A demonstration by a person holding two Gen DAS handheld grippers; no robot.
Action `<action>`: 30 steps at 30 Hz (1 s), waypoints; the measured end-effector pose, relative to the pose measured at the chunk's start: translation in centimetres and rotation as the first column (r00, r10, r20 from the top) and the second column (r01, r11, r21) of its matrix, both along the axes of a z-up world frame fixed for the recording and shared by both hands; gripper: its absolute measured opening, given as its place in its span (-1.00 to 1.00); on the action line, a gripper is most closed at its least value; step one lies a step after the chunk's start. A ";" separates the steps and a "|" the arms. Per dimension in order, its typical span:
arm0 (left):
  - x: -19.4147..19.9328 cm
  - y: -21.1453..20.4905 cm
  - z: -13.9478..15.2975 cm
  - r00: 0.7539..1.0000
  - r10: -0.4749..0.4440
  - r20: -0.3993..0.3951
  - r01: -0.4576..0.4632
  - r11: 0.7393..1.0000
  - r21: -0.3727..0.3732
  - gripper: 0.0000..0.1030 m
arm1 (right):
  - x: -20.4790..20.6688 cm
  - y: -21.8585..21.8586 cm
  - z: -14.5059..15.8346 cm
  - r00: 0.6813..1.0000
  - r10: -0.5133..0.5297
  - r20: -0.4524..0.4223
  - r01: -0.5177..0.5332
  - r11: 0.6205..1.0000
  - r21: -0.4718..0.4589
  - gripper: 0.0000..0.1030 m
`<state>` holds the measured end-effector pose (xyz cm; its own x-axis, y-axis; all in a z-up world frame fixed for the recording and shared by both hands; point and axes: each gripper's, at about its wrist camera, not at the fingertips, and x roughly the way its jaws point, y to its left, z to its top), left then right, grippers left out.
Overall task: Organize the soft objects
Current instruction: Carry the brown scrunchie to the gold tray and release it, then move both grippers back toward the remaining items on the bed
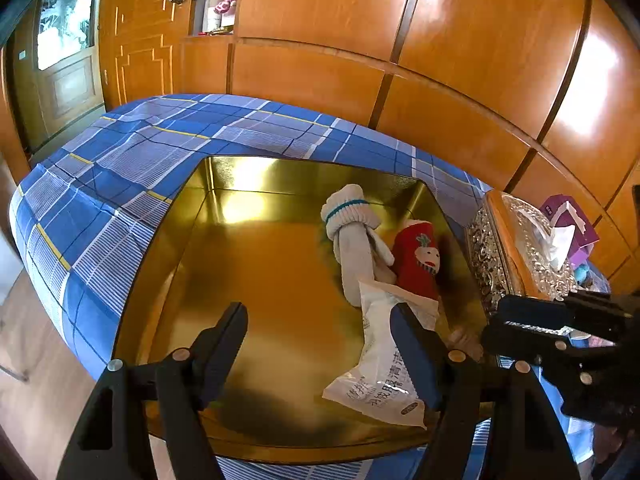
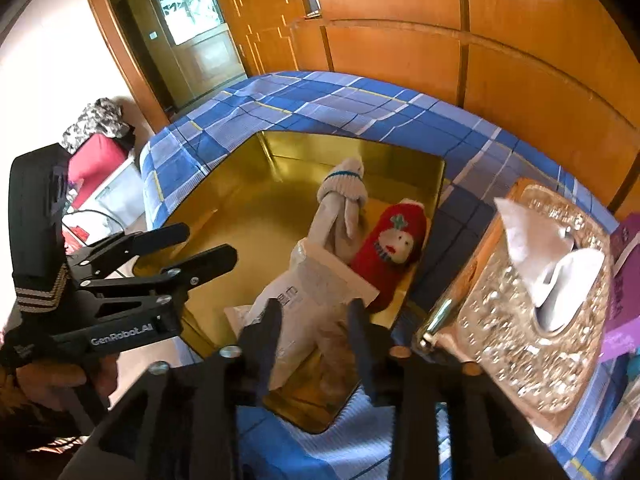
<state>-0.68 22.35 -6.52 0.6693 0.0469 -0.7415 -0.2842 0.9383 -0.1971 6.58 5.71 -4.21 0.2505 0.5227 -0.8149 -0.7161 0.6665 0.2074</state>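
A gold tray (image 1: 256,264) (image 2: 248,216) lies on a blue plaid bed. In it lie a rolled white sock (image 1: 352,232) (image 2: 340,200), a red sock with a doll face (image 1: 418,258) (image 2: 394,244) and a white soft packet with Chinese print (image 1: 380,360) (image 2: 308,292). My left gripper (image 1: 320,344) (image 2: 208,244) is open and empty above the tray, its right finger over the packet. My right gripper (image 2: 316,320) is open just above the packet's near end; it also shows in the left wrist view (image 1: 496,324) at the tray's right edge.
An ornate gold tissue box (image 1: 516,248) (image 2: 532,296) stands right of the tray. A purple box (image 1: 568,216) (image 2: 624,280) lies beyond it. Wooden wardrobe panels (image 1: 400,60) back the bed. The bed edge (image 1: 48,240) drops to the floor at left.
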 end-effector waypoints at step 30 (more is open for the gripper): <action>-1.0 -6.5 2.4 0.978 -0.203 0.051 0.196 0.974 0.109 0.44 | -2.8 -17.4 -1.3 0.905 -0.425 -0.034 0.426 0.900 0.088 -0.23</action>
<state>-1.67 15.83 -4.09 0.7170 -0.0182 -0.6968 -0.0797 0.9910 -0.1079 3.76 -11.70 -5.55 0.4551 0.4411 -0.7735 -0.3655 0.8846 0.2895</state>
